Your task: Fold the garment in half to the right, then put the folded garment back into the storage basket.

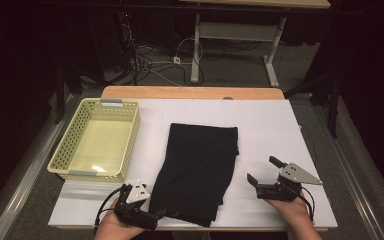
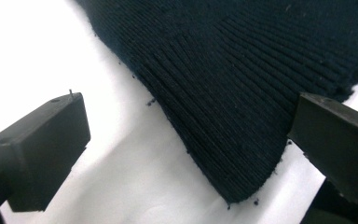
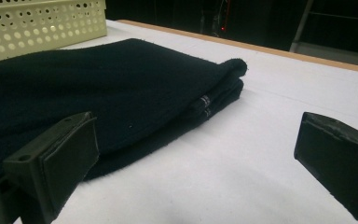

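Black knit garment, folded, lies flat on the white bench, roughly centre, long axis running from 12 to 6 o'clock in the high view. Yellow perforated basket sits at 9 o'clock of the garment, just beside its far left edge, not touching.

Left gripper: held at the near bench edge, at about 7 o'clock of the garment. Jaws apart. In the left gripper view the ribbed near corner of the garment lies between the two jaws, nearer the right-hand one; neither jaw visibly touches the cloth, white bench shows beside the left-hand one.

Right gripper: at about 4 o'clock of the garment, near its right edge but clear of it. Jaws wide apart, nothing between them but bench. In the right gripper view the stacked folded edge of the garment lies ahead toward 10 o'clock, behind the left-hand jaw; basket behind it at 11 o'clock.
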`<state>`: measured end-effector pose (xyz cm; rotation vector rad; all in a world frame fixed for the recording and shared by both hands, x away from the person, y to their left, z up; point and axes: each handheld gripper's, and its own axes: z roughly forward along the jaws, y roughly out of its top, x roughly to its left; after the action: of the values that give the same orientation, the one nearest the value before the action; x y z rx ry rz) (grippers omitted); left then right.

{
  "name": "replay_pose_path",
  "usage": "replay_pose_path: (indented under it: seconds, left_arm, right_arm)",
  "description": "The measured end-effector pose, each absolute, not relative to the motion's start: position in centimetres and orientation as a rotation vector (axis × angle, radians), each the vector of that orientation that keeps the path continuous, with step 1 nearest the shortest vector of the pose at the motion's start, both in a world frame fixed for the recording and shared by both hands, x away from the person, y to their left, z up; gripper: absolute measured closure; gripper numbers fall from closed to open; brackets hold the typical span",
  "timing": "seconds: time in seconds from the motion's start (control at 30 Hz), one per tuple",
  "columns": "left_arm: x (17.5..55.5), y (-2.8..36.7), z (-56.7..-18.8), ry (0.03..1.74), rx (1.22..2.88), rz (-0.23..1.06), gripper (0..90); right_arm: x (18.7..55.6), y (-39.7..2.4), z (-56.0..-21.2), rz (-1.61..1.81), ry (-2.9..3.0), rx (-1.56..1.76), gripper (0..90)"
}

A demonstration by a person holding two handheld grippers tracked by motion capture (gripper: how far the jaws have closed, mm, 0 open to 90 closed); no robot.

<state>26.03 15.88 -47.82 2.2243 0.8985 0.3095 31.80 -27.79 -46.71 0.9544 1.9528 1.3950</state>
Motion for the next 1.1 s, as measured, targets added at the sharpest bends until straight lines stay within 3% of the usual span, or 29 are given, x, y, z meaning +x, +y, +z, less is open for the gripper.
replay_pose_path:
  seconds: [0.53,0.83,1.1]
  left_arm:
    - [26.2,15.5,-46.8,0.943,2.279,0.263,0.0]
    - [25.9,15.6,-44.6,0.954,2.285,0.286,0.0]
    - [27.1,14.7,-44.8,0.990,2.288,0.228,0.0]
  right_arm:
    - [31.3,-28.4,-46.7,1.378,1.939,0.944,0.1]
    - [32.6,-26.3,-46.6,1.414,1.955,0.940,0.1]
    - [33.7,-24.6,-46.5,1.439,1.982,0.905,0.3]
